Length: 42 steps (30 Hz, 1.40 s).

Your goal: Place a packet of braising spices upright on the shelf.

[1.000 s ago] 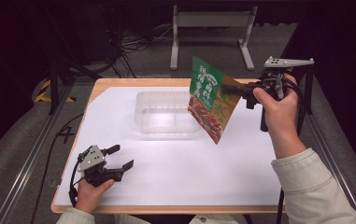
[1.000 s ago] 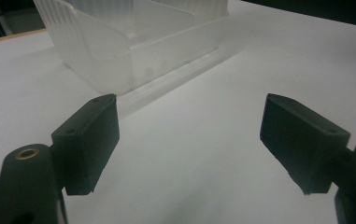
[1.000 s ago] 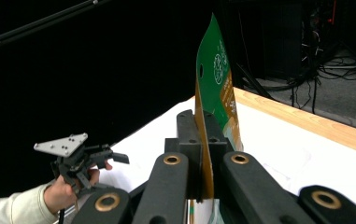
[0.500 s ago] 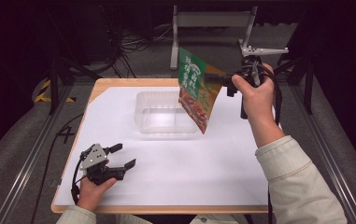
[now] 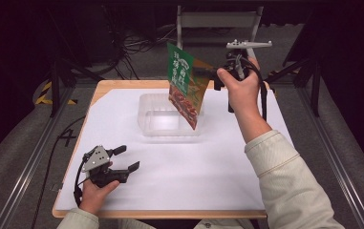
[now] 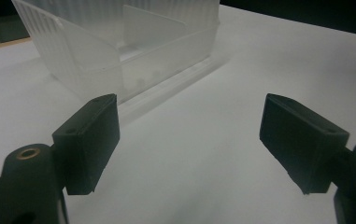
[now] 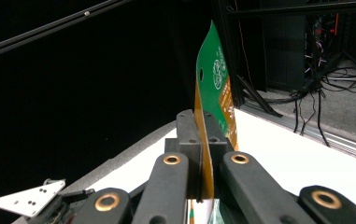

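Note:
A green and orange snack pouch point(image 5: 183, 85) hangs in the air above a clear plastic bin point(image 5: 167, 120) at the back middle of the table. My right gripper point(image 5: 207, 75) is shut on the pouch's right edge, held high and level. In the right gripper view the pouch point(image 7: 214, 88) stands edge-on, pinched between the two black jaws of my right gripper point(image 7: 201, 135). My left gripper point(image 5: 127, 158) rests near the table's front left corner, open with nothing between its jaws. In the left gripper view my left gripper point(image 6: 187, 135) looks across white table at the bin point(image 6: 119, 51).
The white sheet point(image 5: 208, 171) covers the wooden table, with bare room between the bin and the front edge. A metal frame point(image 5: 215, 21) and cables stand behind the table. The left gripper's grey plate point(image 7: 28, 198) shows low in the right gripper view.
My right gripper has carried the pouch leftward and a little higher, from the table's right side to above the bin. The left gripper has stayed put.

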Motion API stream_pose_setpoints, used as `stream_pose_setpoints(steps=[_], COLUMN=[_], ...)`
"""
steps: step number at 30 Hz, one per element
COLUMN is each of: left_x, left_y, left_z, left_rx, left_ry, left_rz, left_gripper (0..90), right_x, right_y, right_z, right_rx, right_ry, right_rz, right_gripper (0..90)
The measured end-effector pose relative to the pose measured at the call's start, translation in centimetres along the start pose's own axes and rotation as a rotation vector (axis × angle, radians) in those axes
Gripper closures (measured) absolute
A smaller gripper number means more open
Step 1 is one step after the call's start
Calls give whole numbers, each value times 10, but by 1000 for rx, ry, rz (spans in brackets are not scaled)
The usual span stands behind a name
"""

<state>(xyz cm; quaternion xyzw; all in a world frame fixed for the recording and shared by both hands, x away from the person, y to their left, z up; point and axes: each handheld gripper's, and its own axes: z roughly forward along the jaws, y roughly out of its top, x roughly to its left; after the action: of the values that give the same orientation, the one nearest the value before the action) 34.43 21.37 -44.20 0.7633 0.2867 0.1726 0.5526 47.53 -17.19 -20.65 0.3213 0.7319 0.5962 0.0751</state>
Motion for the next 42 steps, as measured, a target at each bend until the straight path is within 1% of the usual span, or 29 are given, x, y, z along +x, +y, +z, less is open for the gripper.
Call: stream_pose_setpoints(steps=[2, 5, 7, 9, 11, 16, 17, 20, 21, 27, 39, 42], left_x=[0, 0, 0, 0, 0, 0, 0, -1, 0, -1, -3, -2], left_y=[0, 0, -1, -1, -2, -4, -5, -7, -7, -11, -13, -14], left_z=[0, 0, -1, -4, -5, -10, -12, -16, -19, -27, -33, -33], left_rx=[0, 4, 3, 1, 0, 5, 6, 1, 2, -1, -4, -5], left_ry=[2, -1, 0, 4, 8, 17, 21, 33, 37, 56, 72, 70], left_rz=[8, 1, 4, -3, -4, -11, -6, -20, -15, -25, -36, -36], left_gripper=[207, 209, 208, 208, 208, 209, 208, 208, 208, 208, 208, 208], right_x=[-1, -4, -6, -7, -7, -7, -7, -8, -8, -9, -14, -17], right_y=[1, 2, 3, 3, 3, 3, 3, 2, 1, -3, -9, -11], right_z=[4, 12, 18, 23, 26, 39, 42, 50, 52, 66, 85, 89], right_rx=[-2, 0, 5, 8, 7, 10, 14, 19, 20, 29, 26, 30], right_ry=[-1, 14, 16, 16, 16, 18, 16, 19, 20, 21, 1, -12], right_rz=[3, 16, 14, 6, 6, 10, 10, 16, 16, 22, 26, 30], right_gripper=[900, 900, 900, 900, 900, 900, 900, 900, 900, 900, 900, 900])
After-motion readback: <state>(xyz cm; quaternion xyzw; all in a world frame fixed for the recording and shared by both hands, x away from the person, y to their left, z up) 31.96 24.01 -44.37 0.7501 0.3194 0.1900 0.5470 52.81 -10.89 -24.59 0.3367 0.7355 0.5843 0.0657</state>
